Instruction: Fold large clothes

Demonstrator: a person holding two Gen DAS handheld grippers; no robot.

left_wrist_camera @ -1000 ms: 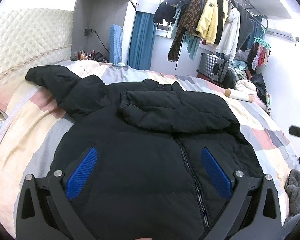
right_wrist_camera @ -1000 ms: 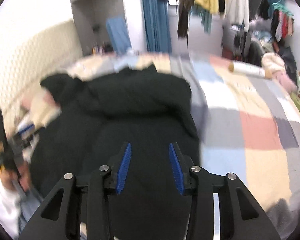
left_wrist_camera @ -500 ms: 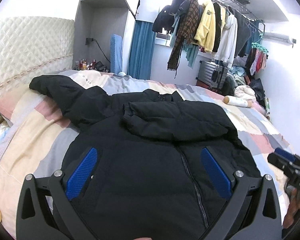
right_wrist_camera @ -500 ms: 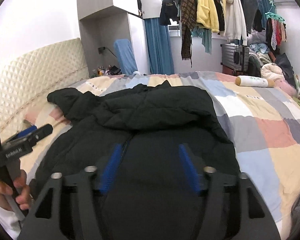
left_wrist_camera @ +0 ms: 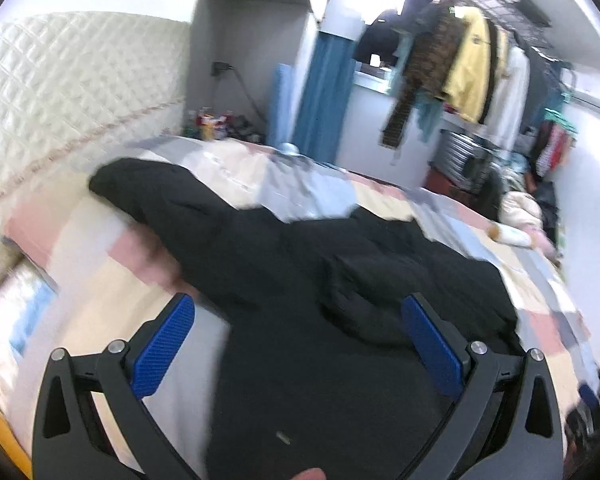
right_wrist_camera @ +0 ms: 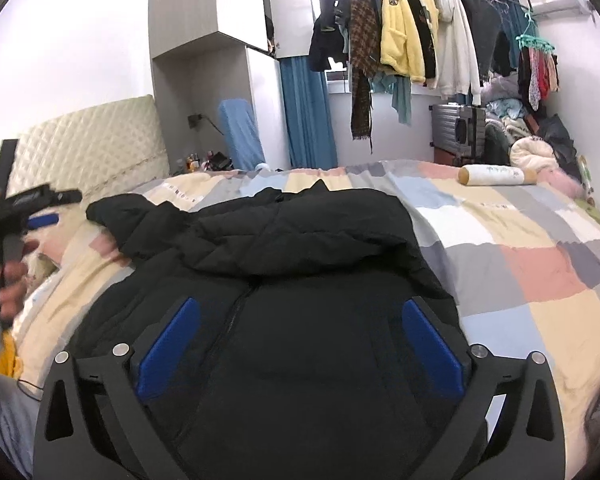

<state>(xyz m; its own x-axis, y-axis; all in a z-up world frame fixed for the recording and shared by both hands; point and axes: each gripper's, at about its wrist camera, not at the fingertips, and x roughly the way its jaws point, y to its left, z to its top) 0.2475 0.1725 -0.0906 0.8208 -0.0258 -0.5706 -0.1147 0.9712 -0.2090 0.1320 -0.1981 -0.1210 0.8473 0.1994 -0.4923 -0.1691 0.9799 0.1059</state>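
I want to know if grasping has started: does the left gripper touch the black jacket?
Apart. In the right wrist view the left gripper is held in the air left of the black jacket, headboard visible between them.

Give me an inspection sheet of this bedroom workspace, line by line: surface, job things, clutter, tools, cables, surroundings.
Surface: bed with a checked quilt, padded headboard on the left.
Job's things: black jacket lying front up on the quilt, right sleeve folded across the chest, left sleeve stretched out toward the headboard.
Clutter: roll pillow at the quilt's far right; small items on the nightstand.
Tools: left tool open, empty, above the jacket's left edge; right tool open, empty, over the jacket's lower front.
Cables: plug and cord at the wall socket.
Surroundings: hanging clothes, blue curtain, suitcase.
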